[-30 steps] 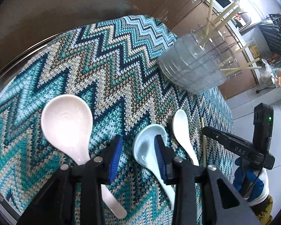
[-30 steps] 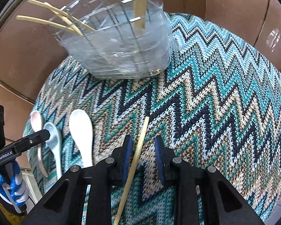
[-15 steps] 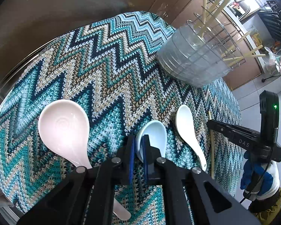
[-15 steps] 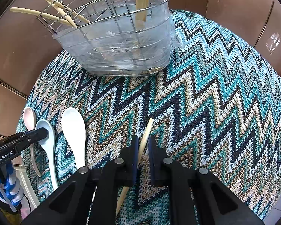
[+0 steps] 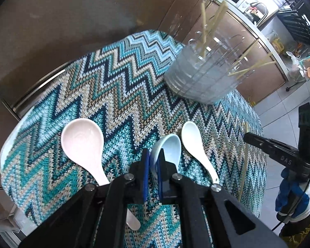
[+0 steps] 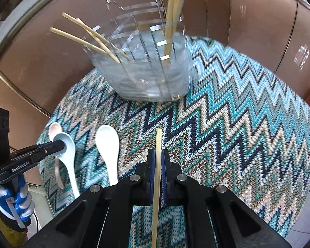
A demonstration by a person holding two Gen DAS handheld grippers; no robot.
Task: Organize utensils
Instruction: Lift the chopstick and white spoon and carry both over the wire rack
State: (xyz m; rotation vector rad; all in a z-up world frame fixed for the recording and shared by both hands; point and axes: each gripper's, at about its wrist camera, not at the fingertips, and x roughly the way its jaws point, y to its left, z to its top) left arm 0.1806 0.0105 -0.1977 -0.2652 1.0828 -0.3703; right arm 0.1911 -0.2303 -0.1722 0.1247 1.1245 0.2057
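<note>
White lettering "DAS" shows on the side of the right gripper in the left wrist view; "GenRobot.AI" shows on the left gripper in the right wrist view. Left jaws nearly together, pinching the rim of the pale blue spoon, bowl tilted up off the zigzag knit cloth. Right jaws nearly together, pinching 1 chopstick that runs straight out ahead between the pads. Pink spoon and white spoon lie flat on the cloth, on either side of the blue one. Clear holder with wire rack stands at the far edge of the tabletop, with chopsticks leaning in it. Blue and white gloves on the hands.
</note>
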